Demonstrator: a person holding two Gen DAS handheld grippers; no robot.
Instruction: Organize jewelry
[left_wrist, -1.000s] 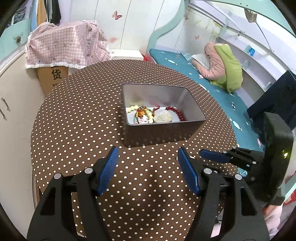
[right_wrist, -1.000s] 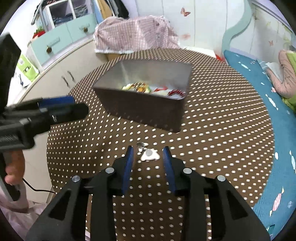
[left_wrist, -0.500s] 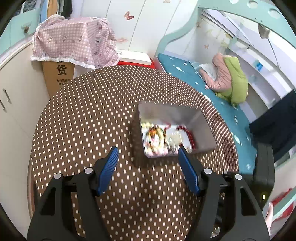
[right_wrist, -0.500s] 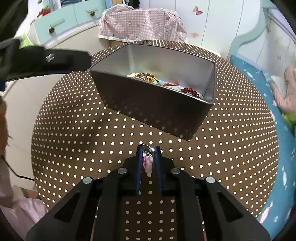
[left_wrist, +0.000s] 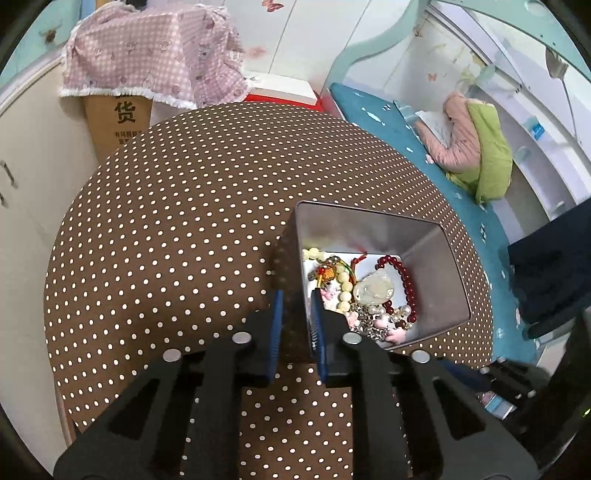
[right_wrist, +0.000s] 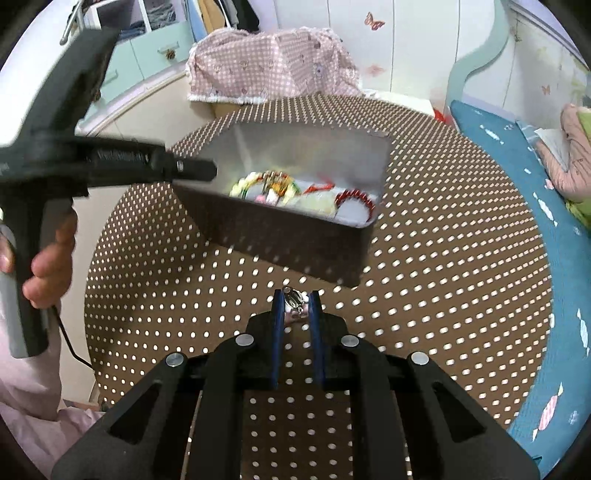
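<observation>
A metal tin with a dotted brown outside holds several bead bracelets and charms. My left gripper is shut on the tin's near left wall, one finger inside and one outside. In the right wrist view the tin hangs tilted above the table, held at its left corner by the left gripper. My right gripper is shut on a small pink charm with a metal clasp, just in front of and below the tin.
The round table has a brown polka-dot cloth. A cardboard box under a pink checked cover stands behind it. A bed with teal sheet lies to the right, cabinets to the left.
My left gripper moved in and shut on the tin's wall, and the tin now hangs tilted off the table. My right gripper closed on the pink charm and rose with it.
</observation>
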